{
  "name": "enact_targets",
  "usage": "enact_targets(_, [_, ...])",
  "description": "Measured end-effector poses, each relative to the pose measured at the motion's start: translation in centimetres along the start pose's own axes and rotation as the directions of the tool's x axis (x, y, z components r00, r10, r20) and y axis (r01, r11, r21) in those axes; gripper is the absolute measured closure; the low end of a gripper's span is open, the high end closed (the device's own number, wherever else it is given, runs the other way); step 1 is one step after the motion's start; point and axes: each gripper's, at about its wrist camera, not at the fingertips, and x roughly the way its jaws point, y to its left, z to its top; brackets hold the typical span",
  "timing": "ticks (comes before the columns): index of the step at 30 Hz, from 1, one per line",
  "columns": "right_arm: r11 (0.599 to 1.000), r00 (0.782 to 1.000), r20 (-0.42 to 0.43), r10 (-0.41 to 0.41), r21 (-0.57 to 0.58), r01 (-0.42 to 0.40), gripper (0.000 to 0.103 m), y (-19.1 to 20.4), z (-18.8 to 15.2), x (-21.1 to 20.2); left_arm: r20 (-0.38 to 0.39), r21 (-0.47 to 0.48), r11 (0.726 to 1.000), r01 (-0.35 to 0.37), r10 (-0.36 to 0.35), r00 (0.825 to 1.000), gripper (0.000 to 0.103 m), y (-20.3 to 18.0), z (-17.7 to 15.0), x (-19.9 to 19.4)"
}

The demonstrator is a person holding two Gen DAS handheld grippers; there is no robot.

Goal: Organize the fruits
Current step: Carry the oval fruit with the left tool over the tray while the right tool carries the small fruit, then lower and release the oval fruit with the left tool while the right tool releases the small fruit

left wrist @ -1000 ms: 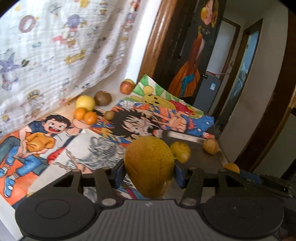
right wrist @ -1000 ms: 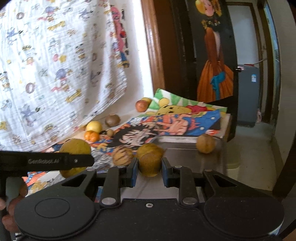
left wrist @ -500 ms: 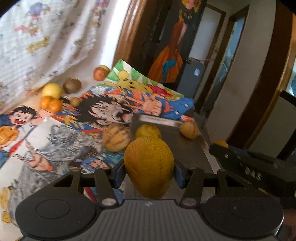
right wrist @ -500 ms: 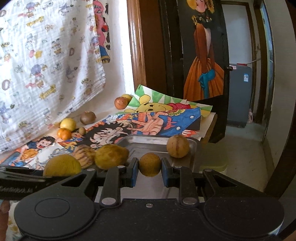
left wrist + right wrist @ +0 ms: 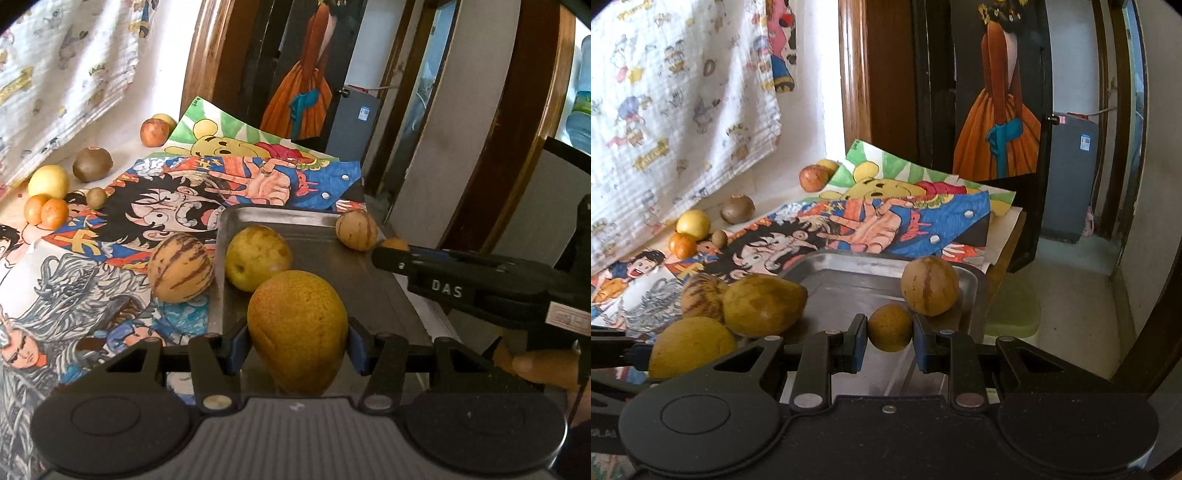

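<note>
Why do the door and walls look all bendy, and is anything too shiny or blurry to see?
Left wrist view: the fisheye lens bows the door frame at the edges; the metal tray has a dull sheen, no harsh glare; the pear is sharp. Right wrist view: corners go dark, the cloth looks washed out by daylight; the small round fruit is clear.

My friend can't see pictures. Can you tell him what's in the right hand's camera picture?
The right gripper squeezes a small round brownish-yellow fruit just above a metal tray on a table covered with cartoon posters. In the tray sit a striped round melon and a yellow pear; more small fruits lie further back by the wall.
</note>
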Motion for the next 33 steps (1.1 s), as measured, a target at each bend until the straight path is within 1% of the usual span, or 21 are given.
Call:
enact_targets(8, [0.999, 0.999, -0.043, -0.019, -0.038, 0.017, 0.075, 0.0, 0.7, 1.6, -0.029, -0.011, 1.000, -0.007, 0.007, 1.000, 0.045, 0.7, 0.0, 1.3])
enact_targets(13, [0.998, 0.996, -0.084, -0.027, -0.056, 0.023, 0.075, 0.2, 0.7, 2.4, -0.032, -0.014, 1.000, 0.002, -0.002, 0.999, 0.045, 0.9, -0.1, 1.7])
enact_targets(19, [0.998, 0.992, -0.122, -0.027, -0.051, 0.021, 0.075, 0.2, 0.7, 3.0, -0.037, -0.005, 1.000, 0.002, -0.003, 0.999, 0.045, 0.8, -0.2, 1.8])
enact_targets(24, [0.998, 0.991, -0.130, -0.026, -0.055, 0.019, 0.074, 0.1, 0.7, 3.1, -0.043, 0.007, 1.000, -0.006, 0.006, 0.999, 0.045, 0.6, -0.1, 1.8])
enact_targets(30, [0.998, 0.992, -0.123, -0.019, -0.055, 0.012, 0.073, 0.2, 0.8, 2.9, -0.057, -0.011, 1.000, -0.001, 0.001, 0.998, 0.045, 0.7, 0.0, 1.9])
enact_targets(33, [0.999, 0.994, -0.109, -0.021, -0.050, 0.015, 0.068, 0.2, 0.9, 2.3, -0.045, -0.025, 1.000, 0.009, -0.010, 0.999, 0.045, 0.9, -0.1, 1.7])
